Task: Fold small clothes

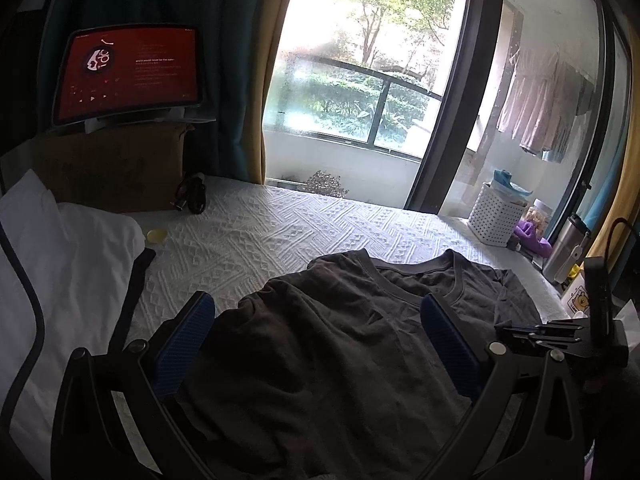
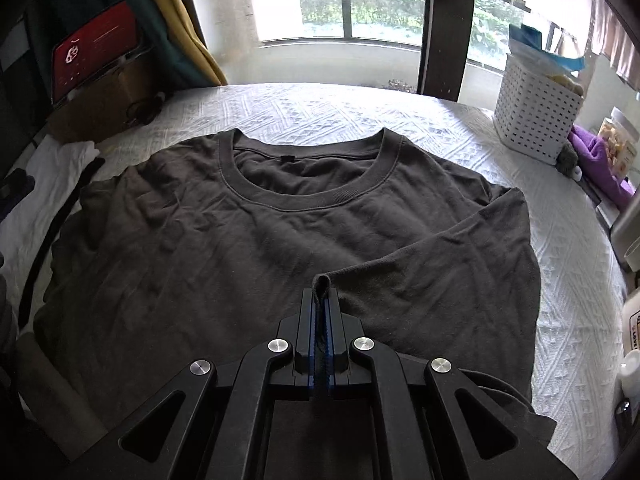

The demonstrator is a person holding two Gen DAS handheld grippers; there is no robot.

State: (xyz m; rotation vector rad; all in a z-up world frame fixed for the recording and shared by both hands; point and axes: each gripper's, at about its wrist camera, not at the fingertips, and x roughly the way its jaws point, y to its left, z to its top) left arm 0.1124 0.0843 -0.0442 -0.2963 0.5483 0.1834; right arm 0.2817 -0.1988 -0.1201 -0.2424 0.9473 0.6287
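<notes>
A dark grey T-shirt point(image 2: 224, 240) lies face up on the white quilted bed cover point(image 2: 320, 108), collar toward the window. Its right sleeve point(image 2: 432, 280) is folded inward over the chest. My right gripper point(image 2: 321, 294) is shut on the sleeve's edge, a small fold of cloth poking out between the blue pads. In the left wrist view the same T-shirt point(image 1: 320, 352) fills the foreground. My left gripper point(image 1: 316, 320) hangs open over its left part, blue pads point(image 1: 184, 344) wide apart and nothing between them.
White clothing with dark trim point(image 1: 60, 264) lies left of the shirt. A tablet with a red screen point(image 1: 128, 76) stands on a cardboard box point(image 1: 112, 164) at the back left. A white perforated basket point(image 2: 536, 116), purple cloth point(image 2: 600, 160) and bottles crowd the right edge. A window lies beyond.
</notes>
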